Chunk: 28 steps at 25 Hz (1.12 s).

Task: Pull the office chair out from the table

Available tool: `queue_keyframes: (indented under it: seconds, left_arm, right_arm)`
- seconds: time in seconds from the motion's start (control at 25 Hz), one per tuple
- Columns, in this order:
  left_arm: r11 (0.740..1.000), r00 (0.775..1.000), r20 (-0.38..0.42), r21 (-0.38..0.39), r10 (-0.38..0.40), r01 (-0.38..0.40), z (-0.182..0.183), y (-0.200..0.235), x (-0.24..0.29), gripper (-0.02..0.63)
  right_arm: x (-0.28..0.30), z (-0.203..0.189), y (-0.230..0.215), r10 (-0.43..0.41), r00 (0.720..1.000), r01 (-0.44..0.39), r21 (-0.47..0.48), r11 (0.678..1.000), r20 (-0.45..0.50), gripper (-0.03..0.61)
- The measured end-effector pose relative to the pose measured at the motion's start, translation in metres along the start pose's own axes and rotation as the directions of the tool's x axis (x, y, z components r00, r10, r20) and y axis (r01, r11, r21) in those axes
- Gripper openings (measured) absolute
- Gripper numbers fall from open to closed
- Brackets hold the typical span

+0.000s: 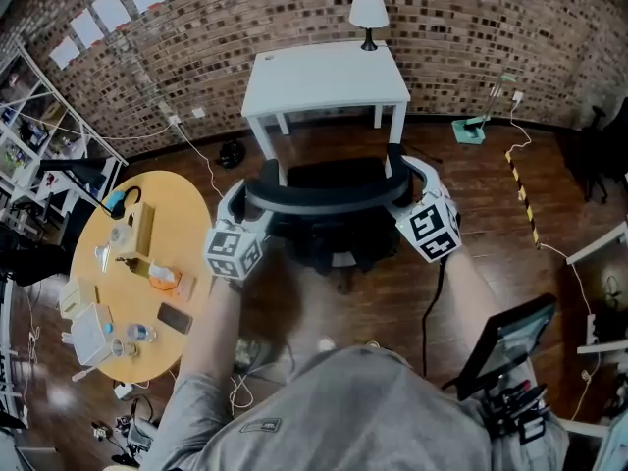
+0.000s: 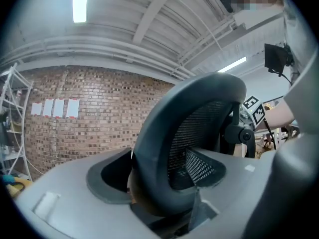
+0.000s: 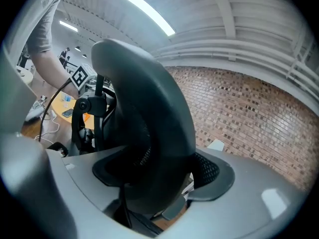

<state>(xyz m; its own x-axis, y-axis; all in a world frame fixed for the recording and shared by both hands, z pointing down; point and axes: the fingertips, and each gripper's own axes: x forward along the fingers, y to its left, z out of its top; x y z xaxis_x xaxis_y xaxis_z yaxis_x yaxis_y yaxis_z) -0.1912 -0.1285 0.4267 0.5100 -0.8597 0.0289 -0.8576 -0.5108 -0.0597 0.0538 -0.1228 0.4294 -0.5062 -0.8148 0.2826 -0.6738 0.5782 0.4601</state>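
The black office chair [image 1: 324, 196] stands on the wooden floor just in front of the white table [image 1: 324, 77], its back toward me. My left gripper [image 1: 247, 214] is at the left end of the curved backrest rim and my right gripper [image 1: 404, 189] at the right end. In the left gripper view the rim [image 2: 164, 133] fills the gap between the jaws of the left gripper [image 2: 154, 183], which is shut on it. In the right gripper view the rim [image 3: 159, 133] sits between the wide-set jaws of the right gripper [image 3: 159, 183], and the pads do not visibly press on it.
A white lamp [image 1: 368, 13] stands on the white table against the brick wall. A round yellow table [image 1: 167, 199] with several small things is at the left, beside a metal shelf [image 1: 29, 135]. Cables [image 1: 201, 160] trail over the floor. Striped tape [image 1: 520, 189] lies at the right.
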Motion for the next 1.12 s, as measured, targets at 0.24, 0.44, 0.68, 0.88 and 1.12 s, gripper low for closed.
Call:
queue_keyframes:
  seconds: [0.24,0.44,0.68,0.88,1.12]
  left_arm:
    - [0.998,0.998,0.014,-0.036,0.059,-0.059,0.001,-0.012,-0.021,0.321]
    - [0.998,0.999,0.0,-0.042,0.044,-0.044,-0.004,-0.043,-0.04,0.305]
    - [0.997,1.0,0.007,-0.072,0.029,-0.028,-0.02,-0.076,-0.058,0.186]
    - [0.995,1.0,0.013,-0.098,-0.005,0.006,-0.021,-0.103,-0.075,0.081]
    - [0.988,1.0,0.003,-0.154,-0.026,0.026,-0.024,-0.118,-0.1,0.011]
  right_arm:
    - [-0.018,-0.002,-0.001,-0.061,0.997,0.059,0.043,0.997,0.037,0.367]
    - [-0.041,-0.007,0.009,-0.086,0.993,0.078,0.1,0.992,0.081,0.31]
    - [-0.062,-0.007,0.048,-0.064,0.989,0.045,0.146,0.988,0.13,0.185]
    - [-0.08,0.006,0.082,-0.073,0.987,0.048,0.174,0.984,0.142,0.111]
    - [-0.09,0.015,0.129,-0.061,0.991,0.03,0.244,0.969,0.12,0.067]
